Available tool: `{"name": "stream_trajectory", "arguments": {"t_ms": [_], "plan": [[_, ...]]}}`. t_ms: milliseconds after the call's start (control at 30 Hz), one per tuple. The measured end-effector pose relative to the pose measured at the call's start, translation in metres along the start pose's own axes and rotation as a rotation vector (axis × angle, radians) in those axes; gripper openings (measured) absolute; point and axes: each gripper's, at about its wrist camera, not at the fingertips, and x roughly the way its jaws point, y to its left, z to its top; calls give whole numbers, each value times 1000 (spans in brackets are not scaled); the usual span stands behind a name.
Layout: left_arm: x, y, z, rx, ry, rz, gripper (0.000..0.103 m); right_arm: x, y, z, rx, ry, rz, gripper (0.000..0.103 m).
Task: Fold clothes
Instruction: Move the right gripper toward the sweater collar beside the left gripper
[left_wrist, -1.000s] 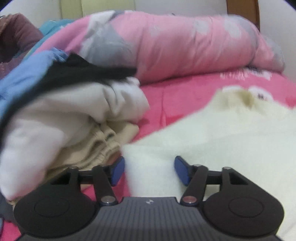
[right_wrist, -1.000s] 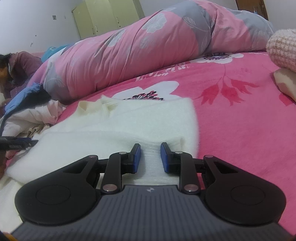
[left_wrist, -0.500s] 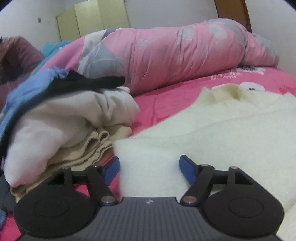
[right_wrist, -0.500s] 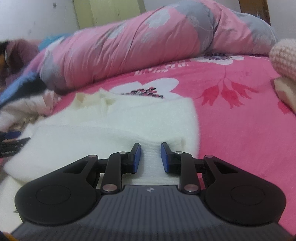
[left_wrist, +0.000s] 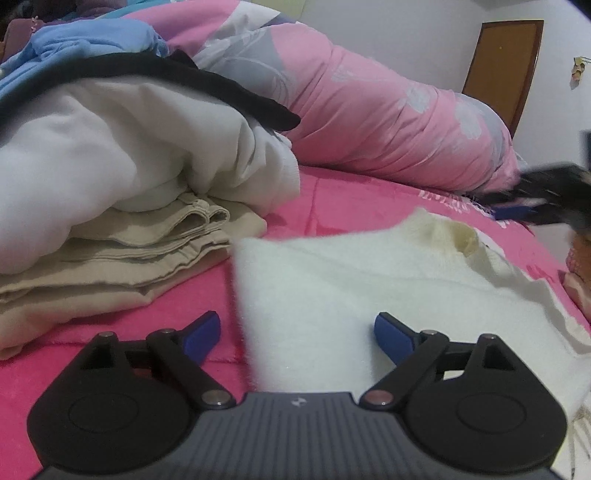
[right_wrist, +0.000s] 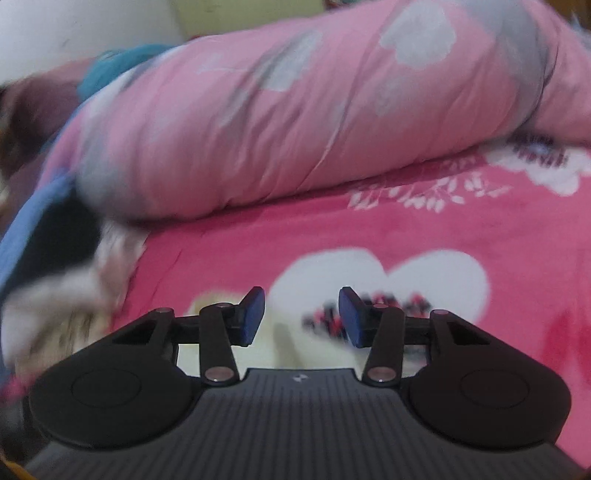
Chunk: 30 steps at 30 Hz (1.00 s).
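The cream sweater (left_wrist: 351, 280) lies flat on the pink bed (left_wrist: 332, 195), low in the middle of the left view. One fold looks done. Both grippers are opening with nothing pinched: left gripper (left_wrist: 297, 334), right gripper (right_wrist: 302, 316). Next, grab an edge again. One sweater, one clothes pile (left_wrist: 129, 206) at the left, two grippers

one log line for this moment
stage: fold underway | left gripper: jaws opening, astride cream sweater edge | right gripper: jaws opening, nothing gripped, over pink bedspread
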Motion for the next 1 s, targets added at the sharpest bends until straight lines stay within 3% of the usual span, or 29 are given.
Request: {"name": "stream_trajectory", "arguments": {"t_ms": [133, 233, 333, 400, 633, 733, 833, 900, 1000], "plan": [[1, 1, 0, -2, -1, -5, 92, 45, -3, 6, 118, 91, 30, 40], [2, 1, 0, -4, -1, -8, 92, 72, -3, 3, 191, 165, 58, 28], [1, 1, 0, -5, -1, -8, 92, 48, 12, -10, 112, 162, 149, 19], [1, 1, 0, -6, -1, -8, 92, 29, 30, -24, -41, 146, 143, 15], [1, 3, 1, -14, -3, -16, 93, 21, 84, -106, -795, 78, -51, 15], [0, 3, 1, -15, -2, -16, 93, 7, 90, -94, -787, 99, -43, 15], [0, 2, 1, -13, -1, -14, 93, -16, 93, -65, -730, 14, 1, 16], [0, 2, 1, -11, 0, -12, 93, -18, 88, -35, -584, -41, 38, 16], [-1, 2, 1, -13, -1, -14, 93, 21, 81, -5, -355, -9, 28, 16]]}}
